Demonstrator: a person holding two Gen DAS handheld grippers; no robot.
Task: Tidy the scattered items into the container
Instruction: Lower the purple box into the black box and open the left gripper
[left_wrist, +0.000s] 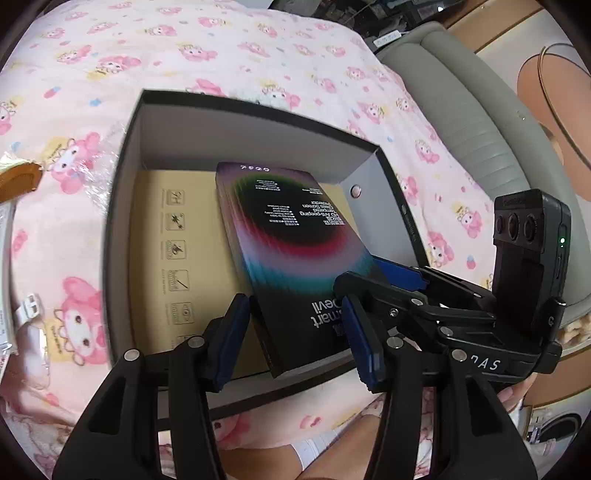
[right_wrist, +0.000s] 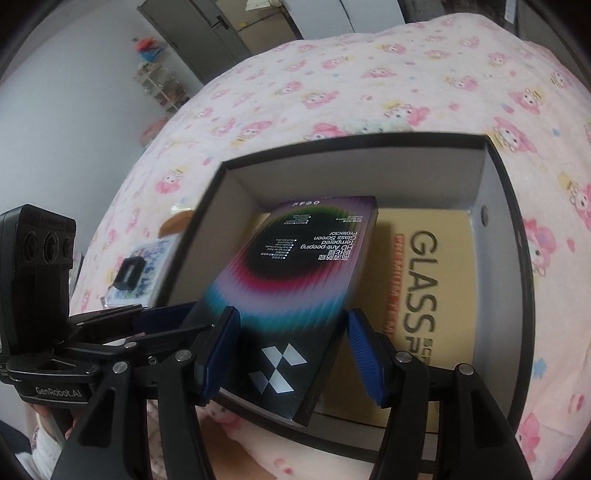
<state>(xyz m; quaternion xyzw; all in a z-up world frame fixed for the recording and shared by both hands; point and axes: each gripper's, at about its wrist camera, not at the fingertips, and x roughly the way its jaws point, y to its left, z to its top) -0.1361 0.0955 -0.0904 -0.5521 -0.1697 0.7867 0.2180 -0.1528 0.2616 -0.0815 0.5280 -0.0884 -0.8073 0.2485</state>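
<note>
A black screen-protector box with a coloured ring print (left_wrist: 291, 229) (right_wrist: 295, 258) hangs tilted over the open container (left_wrist: 125, 184) (right_wrist: 509, 229). Its far end dips inside and its near end is above the front wall. My left gripper (left_wrist: 293, 301) has the box between its blue pads, which lie against its long sides. My right gripper (right_wrist: 292, 312) straddles the same box, pads at both sides. Each gripper shows in the other's view, the left gripper (right_wrist: 166, 321) at the box's left edge and the right gripper (left_wrist: 369, 273) at its right edge. A tan flat pack (right_wrist: 436, 288) lies on the container floor.
The container sits on a bed with a pink cartoon blanket (left_wrist: 221, 55). Left of it lie a wrapped wooden comb (left_wrist: 18, 181), a white strap (left_wrist: 27, 306) and a card pack with a black part (right_wrist: 136, 273). A grey padded headboard (left_wrist: 461, 122) runs along the right.
</note>
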